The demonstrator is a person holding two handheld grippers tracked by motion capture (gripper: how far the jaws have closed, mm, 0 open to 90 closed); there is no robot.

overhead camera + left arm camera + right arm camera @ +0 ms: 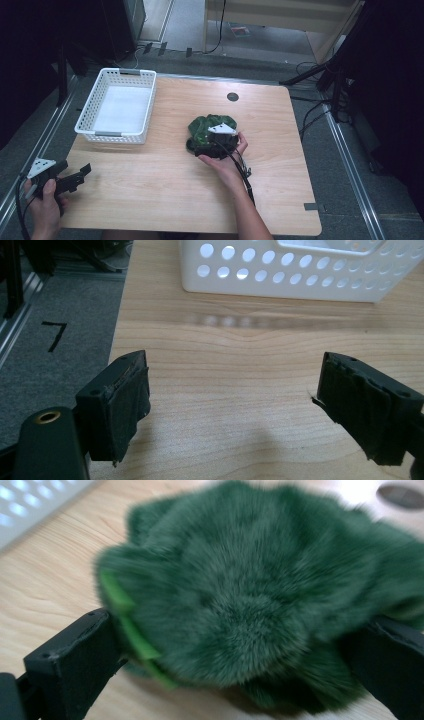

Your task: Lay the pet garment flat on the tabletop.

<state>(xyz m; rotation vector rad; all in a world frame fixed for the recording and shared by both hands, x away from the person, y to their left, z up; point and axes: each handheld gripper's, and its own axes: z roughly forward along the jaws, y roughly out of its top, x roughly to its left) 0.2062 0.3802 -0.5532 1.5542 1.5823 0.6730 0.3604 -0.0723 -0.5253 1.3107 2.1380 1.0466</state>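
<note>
Grippers flank the scene: at the lower left of the high view the left gripper (75, 178) hangs over the table (150, 180) edge, jaws wide apart with nothing between them. Basket (120, 105) sits at the upper left. At centre lies the green plush (207, 125), and the right gripper (212, 145) straddles it, one jaw on each side; whether the pads press on the fur I cannot tell
</note>
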